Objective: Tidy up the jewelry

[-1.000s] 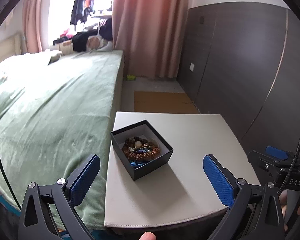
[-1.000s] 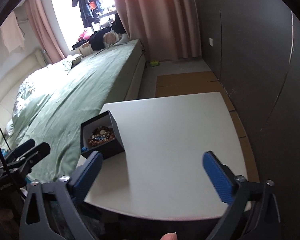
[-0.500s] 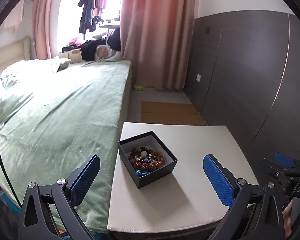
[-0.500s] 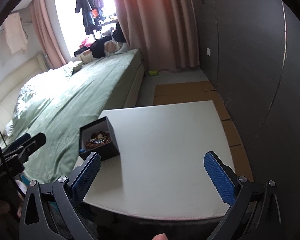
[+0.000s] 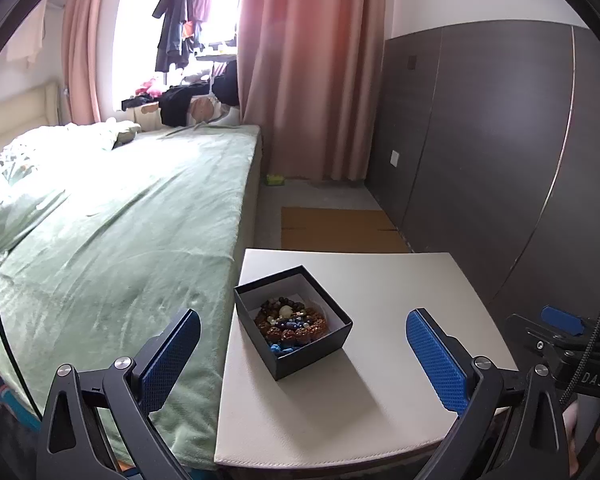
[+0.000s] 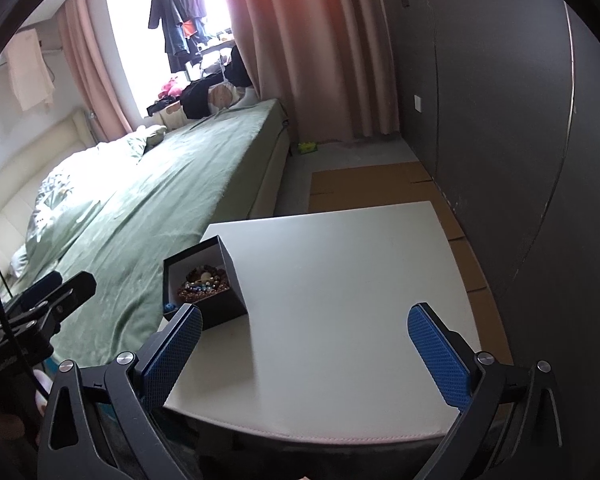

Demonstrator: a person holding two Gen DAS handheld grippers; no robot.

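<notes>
A black box, open-topped and holding a heap of beaded jewelry, sits near the left edge of the pale table, beside the green bed. The left gripper and right gripper both hang short of the near edge, jaws spread wide and empty. A sound approach would probably descend from above, closing on a single strand without nudging the box toward the table's left edge.

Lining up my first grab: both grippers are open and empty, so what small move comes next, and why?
Probably ease the left gripper forward and down over the black box on the white table. The beaded jewelry lies piled inside it, nearest that side; the right gripper faces bare tabletop.
</notes>
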